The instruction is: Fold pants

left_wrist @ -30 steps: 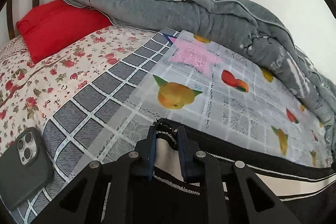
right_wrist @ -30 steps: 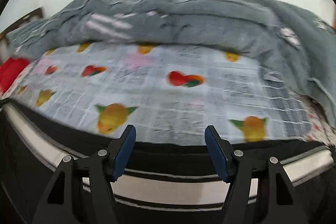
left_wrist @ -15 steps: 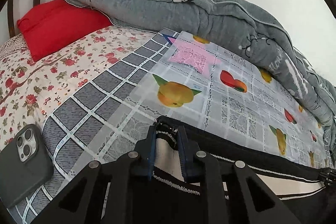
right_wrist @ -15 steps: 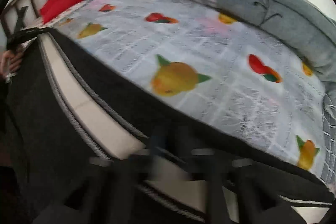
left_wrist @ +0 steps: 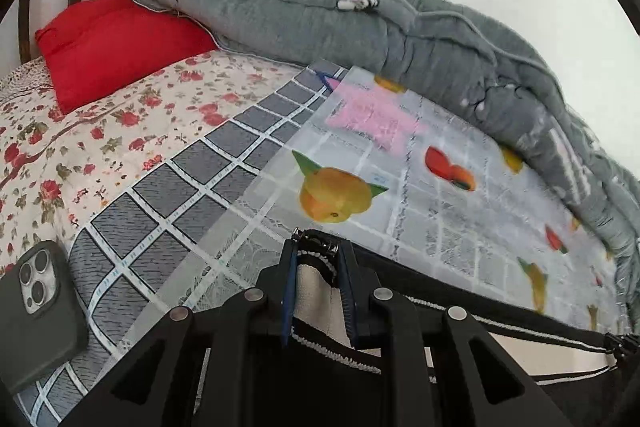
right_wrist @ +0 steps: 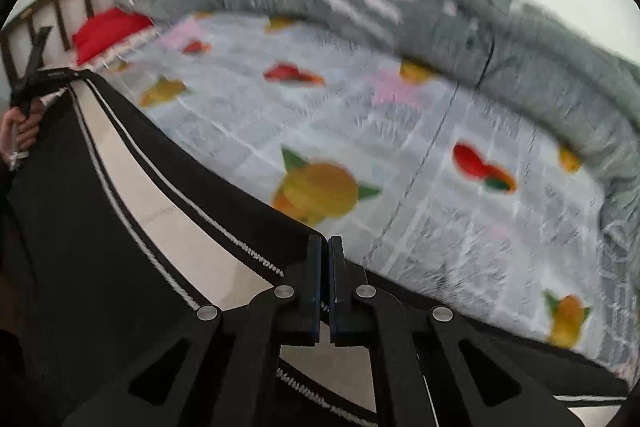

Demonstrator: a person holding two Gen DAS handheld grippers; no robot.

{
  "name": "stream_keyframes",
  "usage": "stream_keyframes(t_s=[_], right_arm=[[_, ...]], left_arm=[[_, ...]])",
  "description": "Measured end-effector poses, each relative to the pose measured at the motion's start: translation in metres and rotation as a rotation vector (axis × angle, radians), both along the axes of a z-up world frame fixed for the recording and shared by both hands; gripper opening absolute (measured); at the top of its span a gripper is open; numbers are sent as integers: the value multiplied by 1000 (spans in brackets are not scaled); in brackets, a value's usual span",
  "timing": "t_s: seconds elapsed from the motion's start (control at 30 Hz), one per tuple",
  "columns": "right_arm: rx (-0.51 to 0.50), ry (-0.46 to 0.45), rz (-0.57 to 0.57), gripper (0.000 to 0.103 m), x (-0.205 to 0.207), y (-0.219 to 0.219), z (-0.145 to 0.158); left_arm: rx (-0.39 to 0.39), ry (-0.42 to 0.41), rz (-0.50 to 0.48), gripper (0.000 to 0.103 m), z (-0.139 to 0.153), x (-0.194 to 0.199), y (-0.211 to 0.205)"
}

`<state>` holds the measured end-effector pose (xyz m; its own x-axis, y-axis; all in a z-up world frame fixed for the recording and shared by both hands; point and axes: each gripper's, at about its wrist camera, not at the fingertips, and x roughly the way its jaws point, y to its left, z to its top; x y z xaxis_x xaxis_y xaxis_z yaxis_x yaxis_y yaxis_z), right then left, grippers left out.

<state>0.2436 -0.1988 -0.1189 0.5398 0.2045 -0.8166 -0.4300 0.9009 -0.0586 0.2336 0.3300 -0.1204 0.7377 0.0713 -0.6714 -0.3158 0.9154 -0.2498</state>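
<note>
The pants (left_wrist: 520, 337) are black with a cream side band edged in white stitching. They hang stretched along the near edge of the bed. My left gripper (left_wrist: 317, 251) is shut on one end of the pants' edge. My right gripper (right_wrist: 325, 245) is shut on the pants' top edge (right_wrist: 168, 211) further along; that view is blurred. The left gripper (right_wrist: 36, 75) and the hand holding it show at far left of the right wrist view.
The bed carries a clear fruit-print plastic sheet (left_wrist: 440, 195), a grey checked mat (left_wrist: 180, 199) and a floral sheet (left_wrist: 80, 131). A rolled grey quilt (left_wrist: 360, 27) lines the wall. A red pillow (left_wrist: 116, 43) lies by the headboard. A phone (left_wrist: 36, 311) lies at left.
My right gripper was open a second ago and has closed on the pants' edge. It swung along the pants, and the view now looks toward the headboard. The left gripper kept its hold.
</note>
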Motion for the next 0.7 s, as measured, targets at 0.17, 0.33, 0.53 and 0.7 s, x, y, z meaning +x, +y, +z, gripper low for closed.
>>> stream_keyframes(t_s=[0.17,0.33,0.53,0.7], right_arm=[[-12,2,-97,10,9,1,-4],[7,-79,-294,23,-16,-56,32],[-52,-32,-505,45,-46,-134,16],[-107,13,-568,36,-22,-144,-4]], left_arm=[[53,50,35,32,2,2,-5],[86,76,67,53,8,-13,-6],[52,95,92,56,8,-27,-13],[73,81,85,58,20,-49,-35]])
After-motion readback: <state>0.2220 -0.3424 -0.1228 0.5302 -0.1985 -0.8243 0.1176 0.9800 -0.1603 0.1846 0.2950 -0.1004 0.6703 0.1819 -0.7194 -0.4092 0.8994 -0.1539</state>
